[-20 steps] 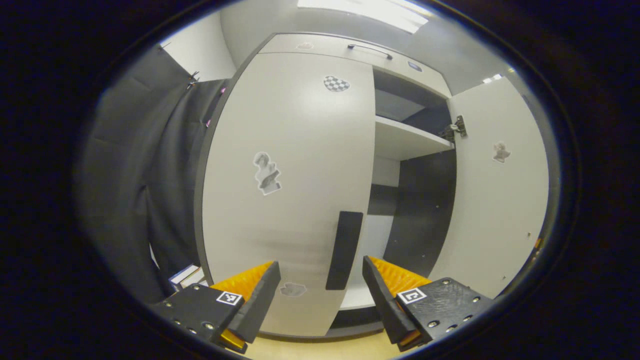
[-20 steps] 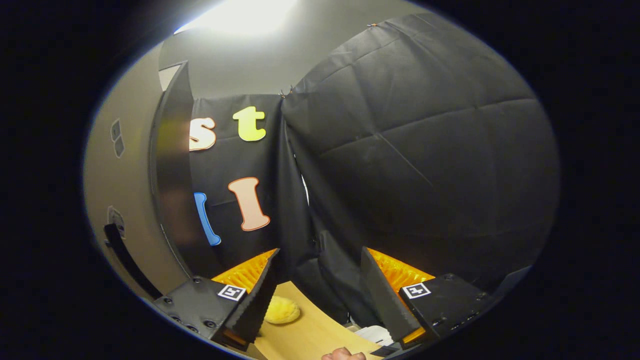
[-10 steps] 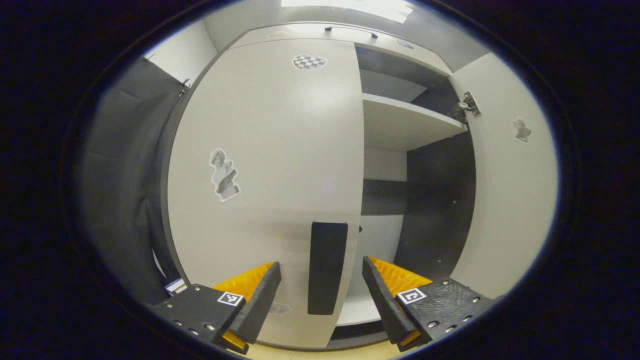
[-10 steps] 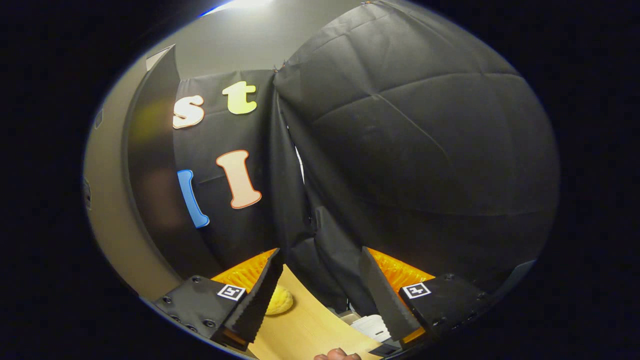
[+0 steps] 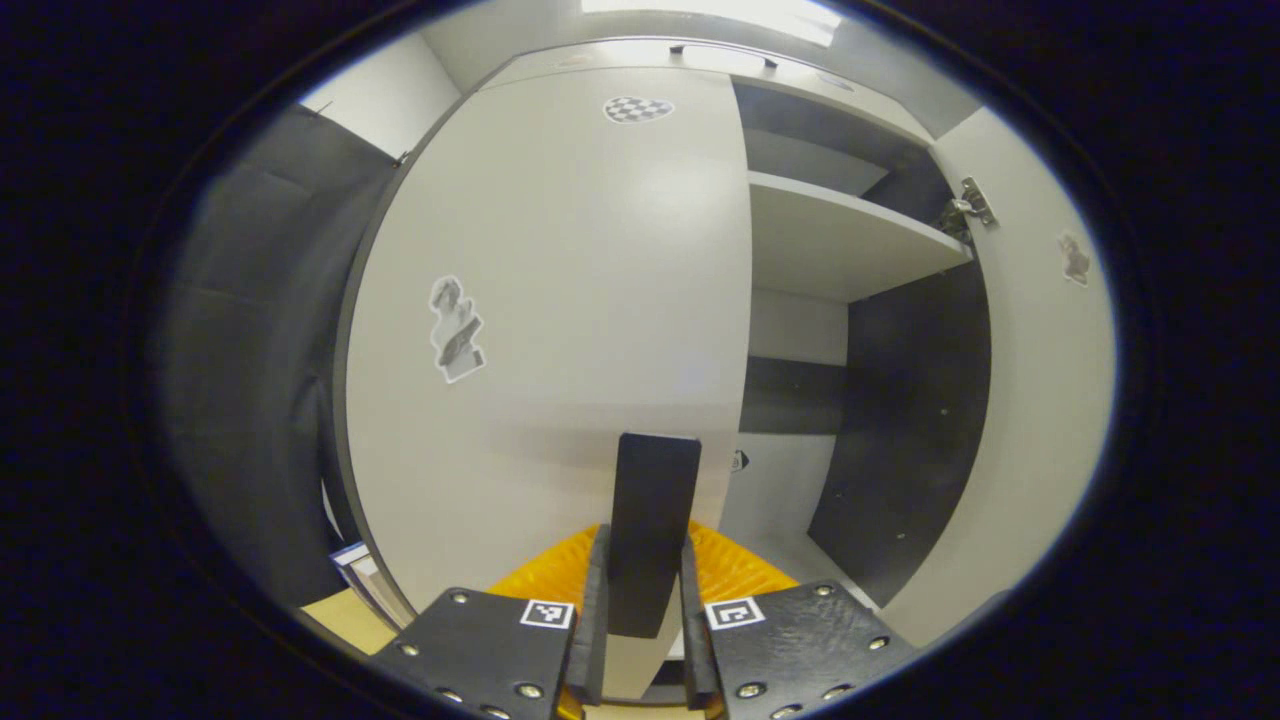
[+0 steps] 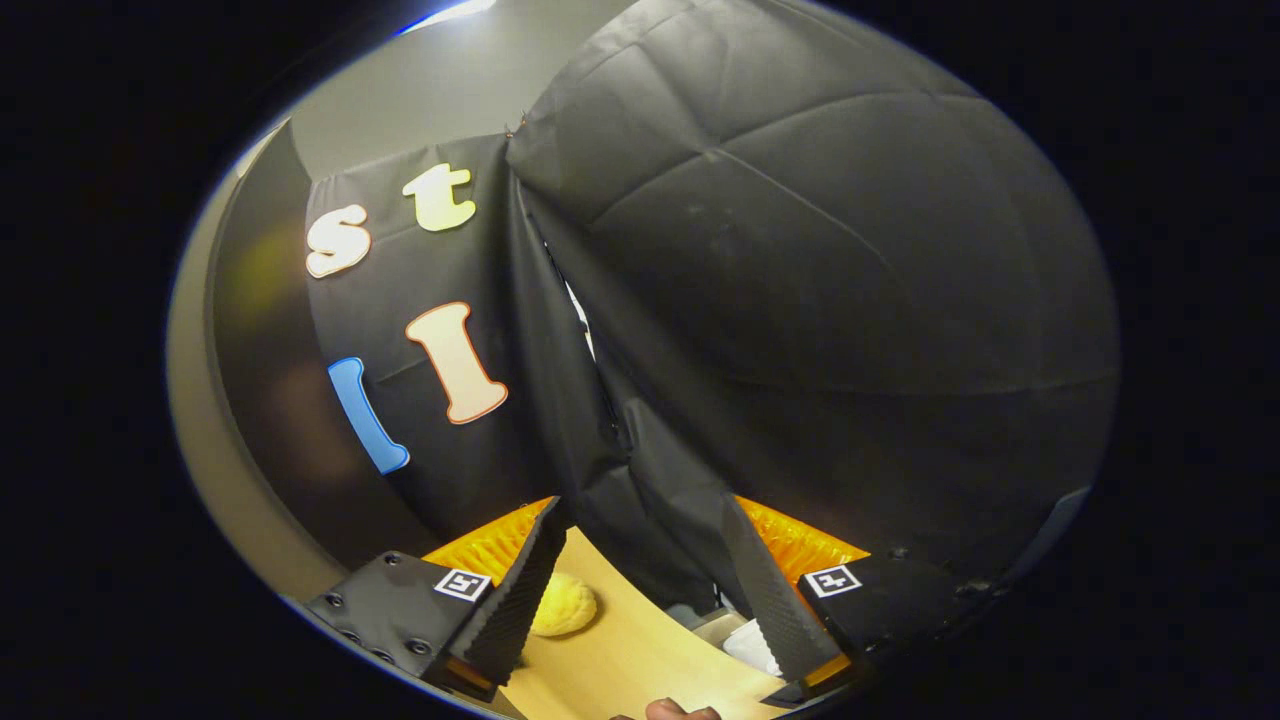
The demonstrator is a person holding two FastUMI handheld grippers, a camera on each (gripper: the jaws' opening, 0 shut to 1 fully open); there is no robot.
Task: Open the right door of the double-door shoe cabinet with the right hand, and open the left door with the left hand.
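In the left gripper view the pale grey left door (image 5: 560, 290) of the shoe cabinet stands flat against the cabinet front. Its black vertical handle (image 5: 652, 510) sits between my left gripper's (image 5: 642, 620) fingers, which press on it from both sides. The right door (image 5: 1040, 400) is swung wide open, baring a white shelf (image 5: 840, 245) and a dark side wall (image 5: 910, 420). In the right gripper view my right gripper (image 6: 640, 590) is open and holds nothing, facing the black cloth wall. A dark cabinet side panel (image 6: 250, 400) and a pale surface run along the left edge there.
A yellow round object (image 6: 563, 610) lies on a light wooden surface (image 6: 630, 660) under the right gripper. A fingertip (image 6: 668, 711) shows at the bottom edge. Black cloth (image 5: 250, 380) hangs left of the cabinet, with stacked books (image 5: 355, 565) at its foot.
My left gripper has moved up to the left door's handle and shut on it. The right gripper has turned a little further away from the cabinet, still open.
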